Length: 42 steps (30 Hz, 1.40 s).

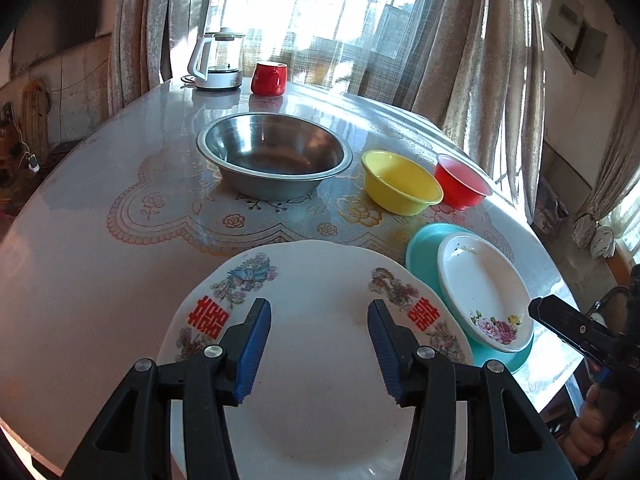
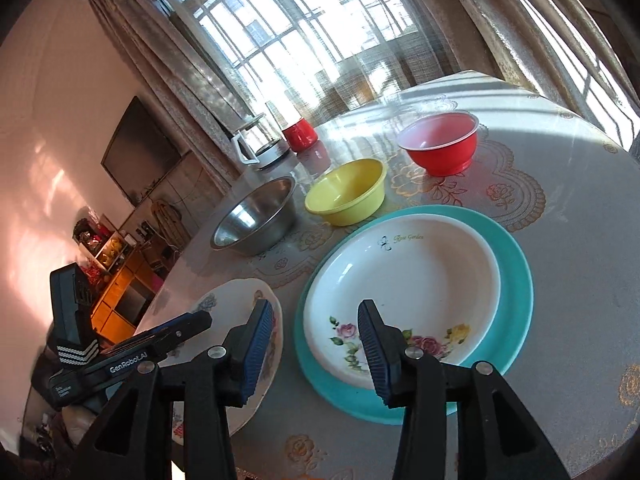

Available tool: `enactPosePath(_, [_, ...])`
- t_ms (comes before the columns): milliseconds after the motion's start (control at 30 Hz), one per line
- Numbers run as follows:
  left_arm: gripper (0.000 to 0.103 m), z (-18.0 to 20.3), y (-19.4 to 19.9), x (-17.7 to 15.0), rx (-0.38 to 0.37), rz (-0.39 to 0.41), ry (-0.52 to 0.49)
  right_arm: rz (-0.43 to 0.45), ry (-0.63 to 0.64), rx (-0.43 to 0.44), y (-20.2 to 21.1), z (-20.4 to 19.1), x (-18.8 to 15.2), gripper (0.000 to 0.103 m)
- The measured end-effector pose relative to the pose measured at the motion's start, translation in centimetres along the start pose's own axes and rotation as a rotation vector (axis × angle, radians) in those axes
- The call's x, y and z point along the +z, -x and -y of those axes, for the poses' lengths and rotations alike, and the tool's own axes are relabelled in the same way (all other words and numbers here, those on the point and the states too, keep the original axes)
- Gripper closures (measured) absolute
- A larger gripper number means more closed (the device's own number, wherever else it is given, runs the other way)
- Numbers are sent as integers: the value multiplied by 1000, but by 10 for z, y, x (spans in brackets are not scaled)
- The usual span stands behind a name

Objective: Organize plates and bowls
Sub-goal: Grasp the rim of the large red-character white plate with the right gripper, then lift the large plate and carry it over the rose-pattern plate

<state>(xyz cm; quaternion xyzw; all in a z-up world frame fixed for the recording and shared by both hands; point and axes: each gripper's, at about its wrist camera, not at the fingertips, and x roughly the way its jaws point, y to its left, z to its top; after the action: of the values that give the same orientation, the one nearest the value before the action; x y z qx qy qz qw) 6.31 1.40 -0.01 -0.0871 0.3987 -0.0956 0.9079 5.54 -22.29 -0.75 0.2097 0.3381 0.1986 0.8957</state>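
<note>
A large white plate (image 1: pixel 320 360) with red characters and dragon prints lies at the table's near edge. My left gripper (image 1: pixel 319 316) is open above it, holding nothing. To its right a white rose plate (image 1: pixel 480 284) rests on a teal plate (image 1: pixel 424 244). My right gripper (image 2: pixel 316 322) is open and empty above the near-left rim of the rose plate (image 2: pixel 408 280) and teal plate (image 2: pixel 516 272). Beyond stand a steel bowl (image 1: pixel 272 156), a yellow bowl (image 1: pixel 400 182) and a red bowl (image 1: pixel 460 180). They also show in the right wrist view: steel bowl (image 2: pixel 256 216), yellow bowl (image 2: pixel 348 192), red bowl (image 2: pixel 440 144).
A glass kettle (image 1: pixel 218 60) and a red cup (image 1: pixel 269 78) stand at the round table's far edge (image 1: pixel 100 140). Curtains and a window lie behind. The right gripper's body (image 1: pixel 580 328) shows at the table's right edge. A cabinet (image 2: pixel 120 288) stands beyond the table.
</note>
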Motion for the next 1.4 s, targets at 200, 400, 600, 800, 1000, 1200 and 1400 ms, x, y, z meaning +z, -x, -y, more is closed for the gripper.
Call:
enactPosePath(200, [52, -40, 10, -5, 21, 19, 82, -127, 37, 158, -19, -24, -17, 58])
enactPosePath(400, [52, -67, 24, -6, 20, 52, 136, -218, 40, 170, -33, -30, -35, 58])
enactPosePath(600, [52, -91, 26, -11, -14, 66, 185, -257, 32, 166, -43, -32, -45, 58])
enactPosePath(800, [54, -97, 16, -24, -35, 32, 178, -275, 32, 158, -58, -36, -51, 58])
enactPosePath(1000, [60, -92, 5, -33, -120, -14, 167, -271, 18, 152, -68, -35, -55, 58])
enactPosePath(1200, [69, -85, -3, -29, -132, -30, 151, -265, 49, 153, -76, -45, -55, 58])
enactPosePath(1400, [76, -79, -8, -27, -130, -39, 127, -250, 77, 121, -82, -48, -54, 58])
